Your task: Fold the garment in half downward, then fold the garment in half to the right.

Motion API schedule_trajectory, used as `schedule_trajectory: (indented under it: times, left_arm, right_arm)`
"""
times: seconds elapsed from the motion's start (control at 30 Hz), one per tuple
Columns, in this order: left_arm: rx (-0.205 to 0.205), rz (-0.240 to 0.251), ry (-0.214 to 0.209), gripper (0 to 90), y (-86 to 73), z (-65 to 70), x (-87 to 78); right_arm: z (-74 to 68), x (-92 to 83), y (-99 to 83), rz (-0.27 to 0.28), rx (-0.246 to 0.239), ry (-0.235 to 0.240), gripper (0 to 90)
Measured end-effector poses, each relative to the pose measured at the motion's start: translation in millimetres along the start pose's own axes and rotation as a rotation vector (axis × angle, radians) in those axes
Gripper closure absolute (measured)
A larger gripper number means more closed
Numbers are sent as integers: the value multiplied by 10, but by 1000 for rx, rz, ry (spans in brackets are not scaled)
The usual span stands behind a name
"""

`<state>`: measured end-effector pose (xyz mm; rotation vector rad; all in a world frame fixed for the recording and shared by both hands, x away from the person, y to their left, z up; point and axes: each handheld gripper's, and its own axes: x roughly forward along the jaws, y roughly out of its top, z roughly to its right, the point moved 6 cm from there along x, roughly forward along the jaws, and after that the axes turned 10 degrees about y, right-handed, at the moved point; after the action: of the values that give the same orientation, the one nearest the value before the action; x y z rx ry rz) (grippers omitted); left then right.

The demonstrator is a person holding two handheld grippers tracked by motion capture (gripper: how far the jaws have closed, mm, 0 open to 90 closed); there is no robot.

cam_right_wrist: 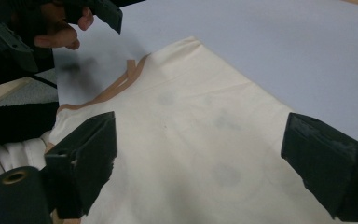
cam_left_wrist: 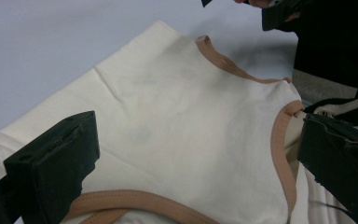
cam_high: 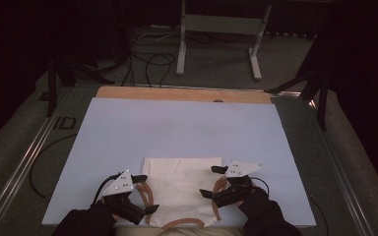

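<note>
Left gripper [cam_high: 143, 193] jaws spread wide, nothing between the pads; it sits over the left side of the cream sleeveless top [cam_high: 182, 184], one jaw near the tan-trimmed left armhole [cam_high: 146, 192]. In the left gripper view the same gripper [cam_left_wrist: 186, 154] has cream cloth lying flat between the two black jaws, pads not pinching it. Right gripper [cam_high: 212, 181] also released, jaws wide, over the right side of the top by the right armhole trim [cam_high: 218, 187]; in the right gripper view its gripper [cam_right_wrist: 200, 158] has flat cloth under the gap, nothing gripped. Each gripper carries a grey three-cornered plate [cam_high: 243, 168] on top, and dark sleeves [cam_high: 268, 216] come in from the bottom edge. The top lies folded, flat, at the near edge of the desk, roughly centred, tan neckline trim [cam_high: 184, 223] at the very front edge, straight folded edge pointing to the far side. Faint grey smudges on the cloth [cam_right_wrist: 223, 172]. Under it, the pale blue sheet [cam_high: 177, 128] covers most of the desk; a strip of bare wood [cam_high: 177, 93] shows along the far edge. Nothing lies on the sheet between the grippers and the top. Around: grey carpet floor [cam_high: 216, 64], black cables [cam_high: 147, 64] beyond the far edge, a white metal stand [cam_high: 216, 29] farther back, a metal rail [cam_high: 24, 162] along the left side, dark tripod legs [cam_high: 315, 83] at the far right corner.
</note>
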<state>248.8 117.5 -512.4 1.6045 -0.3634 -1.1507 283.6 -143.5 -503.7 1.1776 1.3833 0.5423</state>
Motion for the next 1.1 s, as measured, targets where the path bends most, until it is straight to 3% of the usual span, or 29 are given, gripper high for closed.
schedule_trajectory:
  times: [0.23, 0.8, 1.1]
  left_arm:
    - [4, 24, 32, 2, 0, -42, -20]
    - [-4, 20, 5, 3, -20, -9, -29]
    - [6, 44, -4, 2, 30, 17, -94]
  right_arm:
    - [-16, 40, -4, -12, 15, 72, 94]
    - [4, 41, 38, 2, -20, 44, 89]
    - [50, -5, 253, 20, -38, 41, 89]
